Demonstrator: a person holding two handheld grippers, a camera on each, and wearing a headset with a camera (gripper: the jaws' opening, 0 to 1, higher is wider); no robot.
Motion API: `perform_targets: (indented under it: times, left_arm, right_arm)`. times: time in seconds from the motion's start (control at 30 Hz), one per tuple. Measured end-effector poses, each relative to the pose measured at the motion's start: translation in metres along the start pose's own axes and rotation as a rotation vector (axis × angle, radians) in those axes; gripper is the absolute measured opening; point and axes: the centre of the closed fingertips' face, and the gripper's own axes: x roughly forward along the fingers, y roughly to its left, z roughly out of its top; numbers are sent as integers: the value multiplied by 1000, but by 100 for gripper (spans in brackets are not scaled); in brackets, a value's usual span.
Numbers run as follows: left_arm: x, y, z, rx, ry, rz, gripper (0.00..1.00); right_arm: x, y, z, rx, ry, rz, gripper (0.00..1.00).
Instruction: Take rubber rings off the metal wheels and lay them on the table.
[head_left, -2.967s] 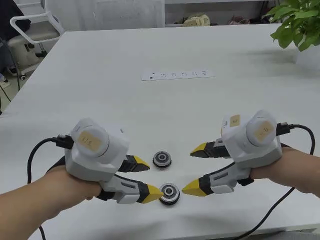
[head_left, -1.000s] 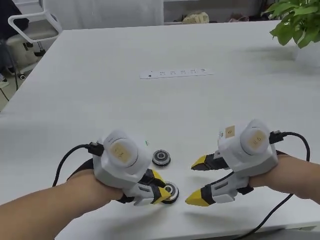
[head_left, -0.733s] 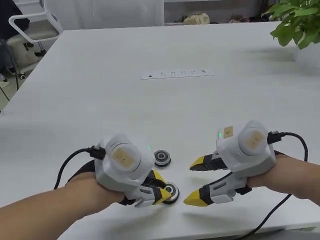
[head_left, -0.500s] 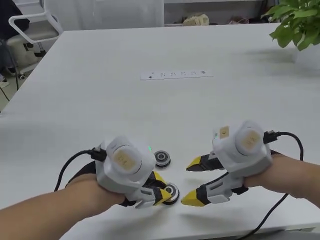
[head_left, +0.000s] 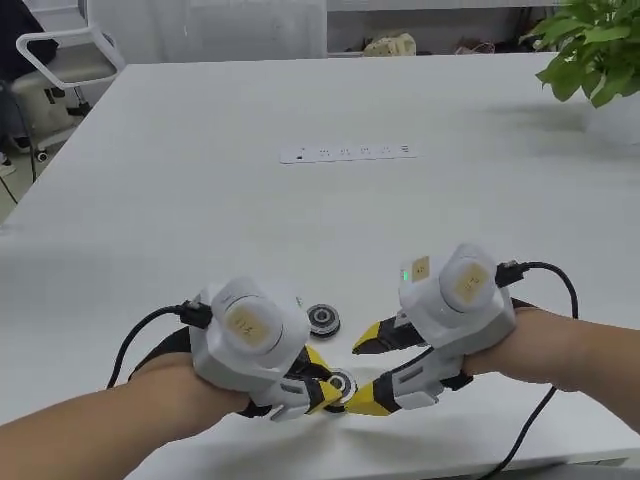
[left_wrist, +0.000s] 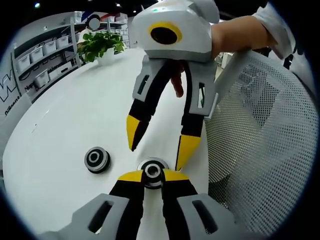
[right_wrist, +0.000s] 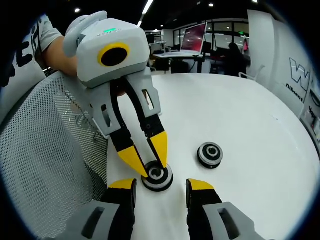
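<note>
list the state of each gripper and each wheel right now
left gripper: shut on the near wheel
right gripper: open, one jaw on each side of the near wheel
near wheel: flat on the table, rubber ring still on, pinched by the left gripper
far wheel: flat on the table, rubber ring still on, clear of both grippers

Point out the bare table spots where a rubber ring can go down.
Bare: the wide table stretch between the power strip and the far wheel, and the right side toward the plant. Crowded: the near edge, where the left gripper is shut on the near wheel and the open right gripper flanks it.
</note>
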Motion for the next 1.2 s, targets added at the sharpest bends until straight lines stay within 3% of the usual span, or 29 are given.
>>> perform_targets:
  times: [0.6,1.2]
  left_arm:
    - [0,0,-1,2,-6,5,8]
    - [-1,1,-2,2,-9,15,8]
  right_arm:
    - [11,6,-11,72,-8,41,22]
    - [6,6,-14,66,-26,51,13]
